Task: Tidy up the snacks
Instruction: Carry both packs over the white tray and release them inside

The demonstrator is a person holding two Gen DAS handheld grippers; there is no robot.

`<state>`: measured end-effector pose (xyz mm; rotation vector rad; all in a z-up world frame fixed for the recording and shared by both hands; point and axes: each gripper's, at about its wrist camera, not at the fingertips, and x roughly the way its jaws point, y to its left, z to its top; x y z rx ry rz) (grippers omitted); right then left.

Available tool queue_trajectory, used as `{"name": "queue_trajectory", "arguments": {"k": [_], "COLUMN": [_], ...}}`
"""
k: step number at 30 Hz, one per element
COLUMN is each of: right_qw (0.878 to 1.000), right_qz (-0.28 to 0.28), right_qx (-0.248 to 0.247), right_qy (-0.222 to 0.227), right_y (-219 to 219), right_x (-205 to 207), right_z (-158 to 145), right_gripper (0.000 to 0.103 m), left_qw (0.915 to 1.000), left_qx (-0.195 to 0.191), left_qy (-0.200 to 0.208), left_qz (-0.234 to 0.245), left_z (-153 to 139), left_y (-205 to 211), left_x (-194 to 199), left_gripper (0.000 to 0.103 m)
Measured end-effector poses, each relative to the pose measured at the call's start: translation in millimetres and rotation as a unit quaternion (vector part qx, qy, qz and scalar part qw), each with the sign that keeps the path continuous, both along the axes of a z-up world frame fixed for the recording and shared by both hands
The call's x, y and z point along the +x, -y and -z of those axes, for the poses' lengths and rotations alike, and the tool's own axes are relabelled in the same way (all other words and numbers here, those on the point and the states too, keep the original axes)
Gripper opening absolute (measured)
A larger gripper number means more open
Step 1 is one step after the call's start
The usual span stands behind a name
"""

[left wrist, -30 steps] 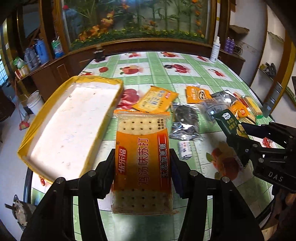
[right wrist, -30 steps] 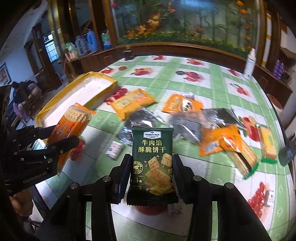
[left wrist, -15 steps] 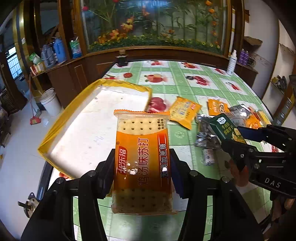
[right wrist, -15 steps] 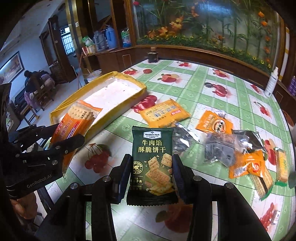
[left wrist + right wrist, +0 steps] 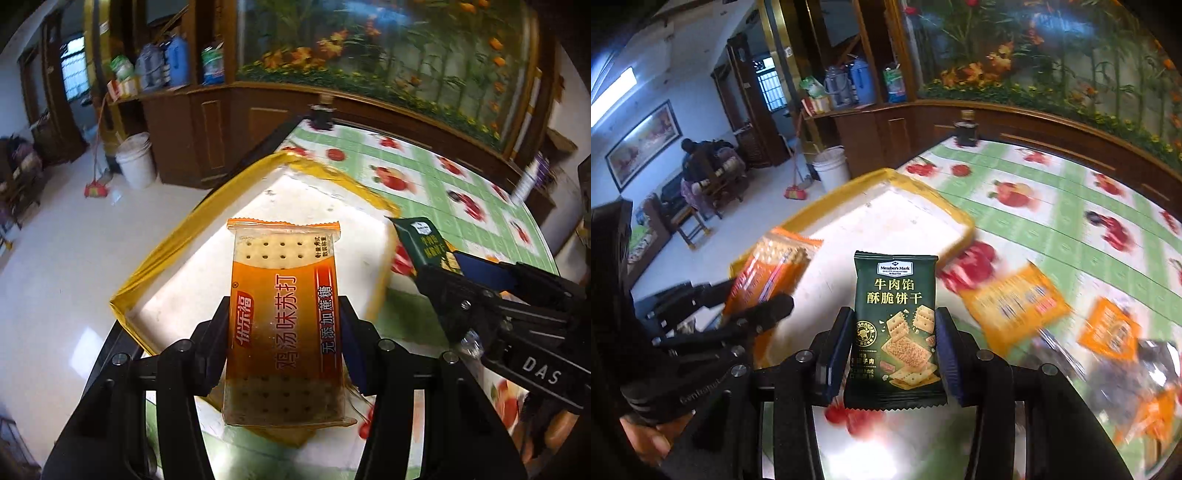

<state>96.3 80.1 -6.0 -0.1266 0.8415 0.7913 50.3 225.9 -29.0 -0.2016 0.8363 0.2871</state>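
Left wrist view: my left claw [image 5: 282, 328] grips the orange crackers [image 5: 283, 325], now swung over the tray [image 5: 207, 236] (earlier they hung above the worktop [image 5: 1052, 192]). Right claw [image 5: 892, 349] clamps the green biscuits [image 5: 895, 332] alongside; I judge both nearly ready to drop.

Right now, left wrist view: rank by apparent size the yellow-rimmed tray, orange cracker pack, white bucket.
1. yellow-rimmed tray
2. orange cracker pack, enlarged by nearness to the camera
3. white bucket, far off on the floor, so its true size is unsure
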Motion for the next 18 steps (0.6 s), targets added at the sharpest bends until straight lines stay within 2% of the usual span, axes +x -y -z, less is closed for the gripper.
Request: {"name": "queue_trajectory", "arguments": {"k": [3,7,12,15,17,18], "right_qw": [1.000,0.999,0.998,0.998,0.999,0.999], "right_qz": [-0.011,-0.015,-0.028,-0.028,-0.022,-0.020], "right_qx": [0.002,-0.023,-0.043,-0.047,-0.044,-0.041], "right_qy": [-0.015,-0.044,-0.048,-0.035,-0.021,-0.017], "right_y": [-38.3,-75.8,-96.6,-97.1,-89.1,-83.2], "right_x": [28.6,60.5,69.1,65.7,61.6,59.4], "right_z": [11.0,40.8,61.5,58.3,49.9,44.9], "right_gripper": [0.045,0.045,0.048,0.049,0.052,0.054], "left_qw": [0.9993,0.9983,0.9971,0.9965,0.9967,0.9971], "left_qx": [0.002,-0.006,0.023,0.044,0.051,0.050], "left_qy": [-0.023,-0.043,-0.057,-0.053,-0.039,-0.030], "left_qz": [-0.028,-0.039,-0.045,-0.047,-0.049,-0.049], "left_z": [15.2,31.9,40.6,36.1,28.2,23.4], "left_y": [-16.4,-26.3,-24.6,-22.9,-22.8,-22.4], "left_x": [15.2,24.3,27.3,24.4,18.7,14.3], "left_gripper": [0.052,0.052,0.054,0.065,0.079,0.079]}}
